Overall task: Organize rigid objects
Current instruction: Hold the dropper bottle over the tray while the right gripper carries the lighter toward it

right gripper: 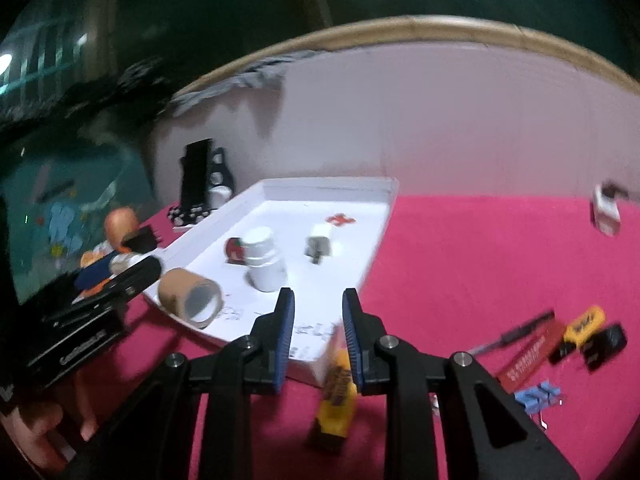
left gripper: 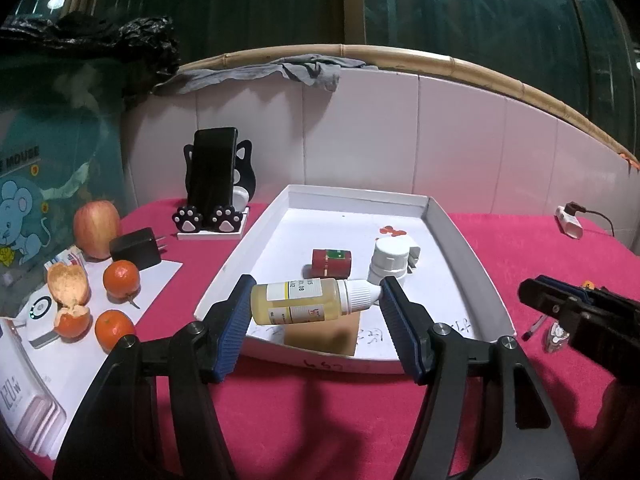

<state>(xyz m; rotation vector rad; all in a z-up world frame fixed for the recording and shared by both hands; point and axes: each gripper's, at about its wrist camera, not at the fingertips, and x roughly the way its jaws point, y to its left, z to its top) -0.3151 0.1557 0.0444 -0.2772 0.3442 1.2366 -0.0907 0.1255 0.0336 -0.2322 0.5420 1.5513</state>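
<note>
Left tool (left gripper: 316, 304) is clamped end to end on a small dropper bottle (left gripper: 308, 300): one pad on the base, the other on the white cap tip. Bottle lies horizontal in the grip, held in the air over the near edge of the white tray (left gripper: 460, 240), above a roll of brown tape (left gripper: 320, 330).

Right tool (right gripper: 318, 322) has its jaws apart with nothing between the pads. It hangs over the tabletop (right gripper: 460, 272) near the tray's near corner, a yellow item (right gripper: 336, 396) lying below it. That view is motion-blurred, so the item can't be identified.

Step in hand, as I read it: carrying the bottle into the tray. Next move calls for going further over the rim to a bare patch, clear of the white pill bottle (left gripper: 390, 260) and red canister (left gripper: 331, 262), then lowering before release. With a grip on cap tip and base, it could pivot or slip.

Bottle: clear plastic, pale yellow liquid, white label with print, ribbed white cap. Rigid, light.
</note>
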